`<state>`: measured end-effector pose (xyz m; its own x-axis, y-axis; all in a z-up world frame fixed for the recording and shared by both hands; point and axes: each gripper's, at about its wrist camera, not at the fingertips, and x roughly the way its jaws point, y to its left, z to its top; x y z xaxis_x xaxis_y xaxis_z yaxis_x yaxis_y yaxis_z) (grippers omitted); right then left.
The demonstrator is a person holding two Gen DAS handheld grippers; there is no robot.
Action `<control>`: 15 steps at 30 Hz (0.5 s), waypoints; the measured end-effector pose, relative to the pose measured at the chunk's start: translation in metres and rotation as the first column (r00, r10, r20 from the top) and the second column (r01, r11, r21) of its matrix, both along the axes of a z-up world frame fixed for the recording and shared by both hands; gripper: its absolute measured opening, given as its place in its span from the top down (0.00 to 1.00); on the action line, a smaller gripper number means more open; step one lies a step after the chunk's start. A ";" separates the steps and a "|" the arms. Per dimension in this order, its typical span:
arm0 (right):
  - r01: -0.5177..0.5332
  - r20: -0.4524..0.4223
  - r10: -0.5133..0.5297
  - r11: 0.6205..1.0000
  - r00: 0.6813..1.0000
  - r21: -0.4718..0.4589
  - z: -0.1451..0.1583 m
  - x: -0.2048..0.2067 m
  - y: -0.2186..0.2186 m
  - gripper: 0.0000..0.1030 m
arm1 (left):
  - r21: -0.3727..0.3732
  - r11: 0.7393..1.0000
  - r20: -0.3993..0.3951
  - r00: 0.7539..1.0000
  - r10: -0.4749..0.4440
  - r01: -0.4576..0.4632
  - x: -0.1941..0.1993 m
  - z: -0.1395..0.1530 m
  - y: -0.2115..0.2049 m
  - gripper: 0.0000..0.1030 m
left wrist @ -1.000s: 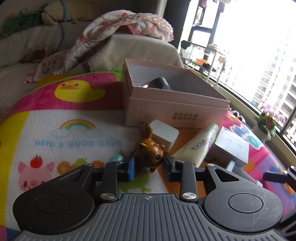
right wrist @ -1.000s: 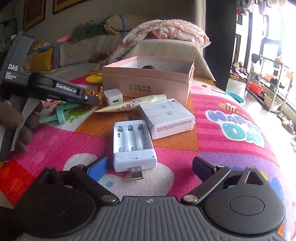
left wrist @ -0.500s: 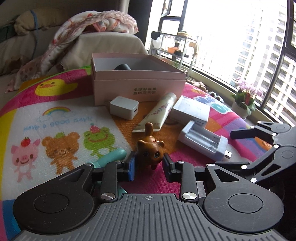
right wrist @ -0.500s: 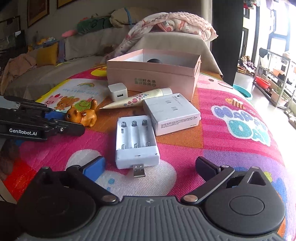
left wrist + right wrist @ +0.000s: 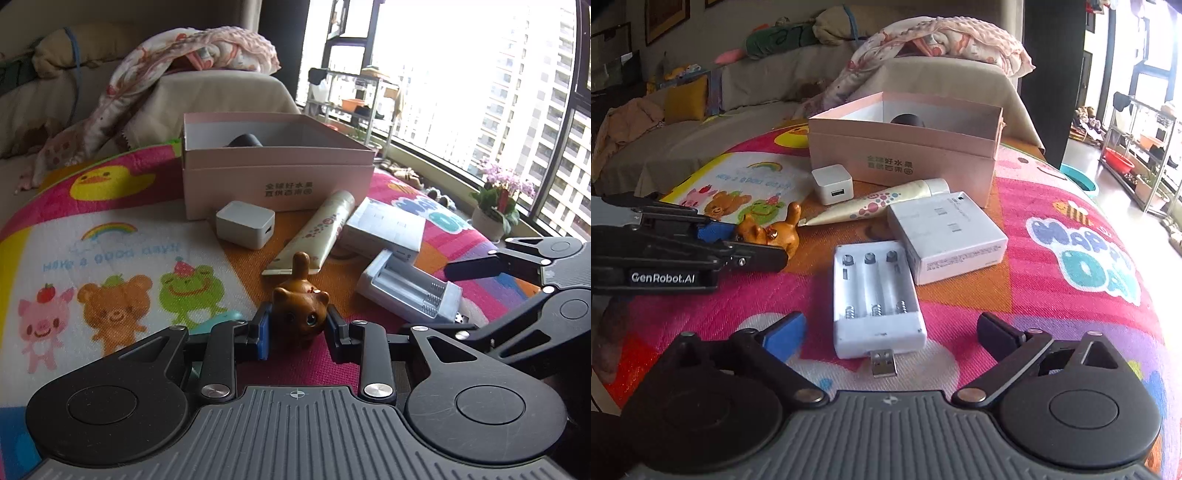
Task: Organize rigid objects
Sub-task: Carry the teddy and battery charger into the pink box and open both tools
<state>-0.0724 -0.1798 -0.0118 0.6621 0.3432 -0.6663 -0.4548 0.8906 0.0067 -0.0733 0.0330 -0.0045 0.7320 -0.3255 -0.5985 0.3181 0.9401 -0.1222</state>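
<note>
My left gripper [image 5: 297,328] is shut on a brown animal figurine [image 5: 301,314], held low over the play mat; the right wrist view shows the figurine [image 5: 772,232] at the left. My right gripper [image 5: 892,334] is open and its jaws are closing. The USB end of a white battery charger [image 5: 875,295] lies between its fingers [image 5: 786,332], untouched. Behind stand a pink open box [image 5: 277,177] with a dark round thing [image 5: 245,141] inside, a white cube adapter [image 5: 245,229], a cream tube [image 5: 314,236] and a flat white box [image 5: 384,229].
A teal object [image 5: 221,319] peeks out behind my left finger. The colourful mat [image 5: 1071,258] covers the surface and drops off at the right. A sofa with a blanket [image 5: 207,51] sits behind the box; a potted plant [image 5: 495,206] stands by the window.
My left gripper has carried the figurine rightward and lower, ending beside the battery charger. The right gripper stays over the charger, and its fingers have drawn in a little.
</note>
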 end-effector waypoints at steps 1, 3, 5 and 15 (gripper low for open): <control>-0.008 0.004 0.008 1.000 1.000 -0.004 0.001 0.002 0.003 0.19 | -0.005 1.000 0.001 1.000 0.000 0.000 0.000 0.000 0.001 0.68; -0.024 0.012 0.024 1.000 1.000 -0.003 0.003 0.003 0.010 0.36 | -0.010 1.000 0.002 1.000 0.001 -0.001 0.001 0.000 0.002 0.68; -0.043 0.023 0.044 0.999 0.999 -0.009 0.006 0.000 0.015 0.54 | -0.011 1.000 0.004 1.000 0.002 -0.002 0.001 0.000 0.002 0.68; -0.081 0.061 0.088 0.991 0.994 -0.108 0.016 -0.033 0.002 0.54 | 0.031 0.994 0.053 0.993 -0.110 0.108 -0.027 0.010 -0.008 0.68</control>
<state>-0.1056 -0.1782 0.0045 0.6767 0.3300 -0.6582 -0.5252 0.8429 -0.1173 -0.1001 0.0246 0.0053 0.7251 -0.3888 -0.5684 0.4242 0.9024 -0.0762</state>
